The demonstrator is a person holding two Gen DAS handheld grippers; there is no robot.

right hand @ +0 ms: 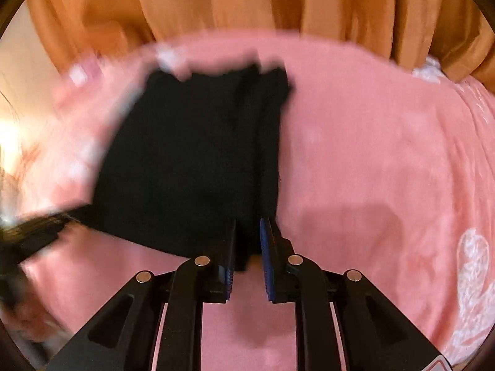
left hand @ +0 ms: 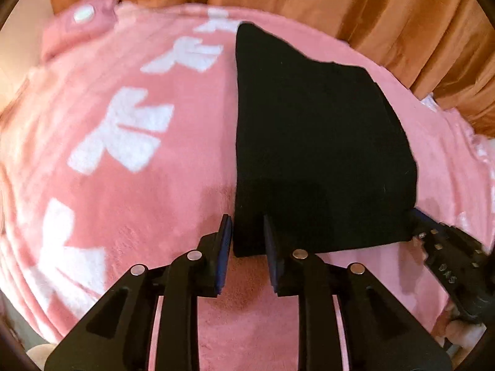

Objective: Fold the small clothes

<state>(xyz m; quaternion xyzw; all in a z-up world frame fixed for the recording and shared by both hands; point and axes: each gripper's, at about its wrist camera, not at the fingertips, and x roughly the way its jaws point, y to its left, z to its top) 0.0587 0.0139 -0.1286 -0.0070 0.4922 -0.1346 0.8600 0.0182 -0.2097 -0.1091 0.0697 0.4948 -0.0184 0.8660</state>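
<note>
An orange curtain (left hand: 386, 15) is seen behind a bed covered by a pink blanket (left hand: 123, 185) with white marks. On the blanket a black garment (left hand: 315, 142) is spread, seemingly part folded; its near edge is gripped at both corners. The left claw (left hand: 247, 235) is narrowed on the near left corner, the right claw (right hand: 247, 235) on the near right corner, cloth visible between the pads. The right view is blurred. If the corners are lifted unevenly, the fold could be skewed; thin cloth could be lost from either grip, or plush blanket pinched up too.
</note>
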